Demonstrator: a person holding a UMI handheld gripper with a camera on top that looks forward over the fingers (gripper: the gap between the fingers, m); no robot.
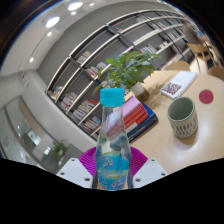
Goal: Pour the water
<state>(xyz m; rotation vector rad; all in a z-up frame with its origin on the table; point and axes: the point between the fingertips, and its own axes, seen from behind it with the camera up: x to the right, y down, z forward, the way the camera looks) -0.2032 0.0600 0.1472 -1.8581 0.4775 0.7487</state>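
Bottle [112, 140] sits closest, clear plastic with a light blue cap and a blue-printed label, rising straight up from between the gripper's [112, 172] fingers. Magenta pads [88, 158] show on both sides of its lower body, hard against it with no gap visible, so the fingers look clamped on the bottle. Bottle base is hidden below the fingers; can't tell if it rests on anything. Liquid level inside is hard to read; the upper part looks clear.

Ahead and to the right of the fingers, well apart from the bottle, a green ribbed cup [183, 117] stands upright on a light wooden table [200, 150], mouth open toward the camera. Beyond the cup, a small round red coaster-like disc [206, 97] lies flat on the same table. Farther back near it sits a white box-like item [175, 87], detail too small to tell.

Directly beyond the bottle cap, a leafy green potted plant [128, 68] stands on the table. Just right of the bottle's shoulder, a stack of books [139, 119] with dark blue covers lies near the plant.

Background beyond everything: long shelving [100, 60] full of books and boxes running across the room, ceiling lights [53, 21] above. Whole scene is tilted relative to the gripper, while the bottle runs in line with the fingers.
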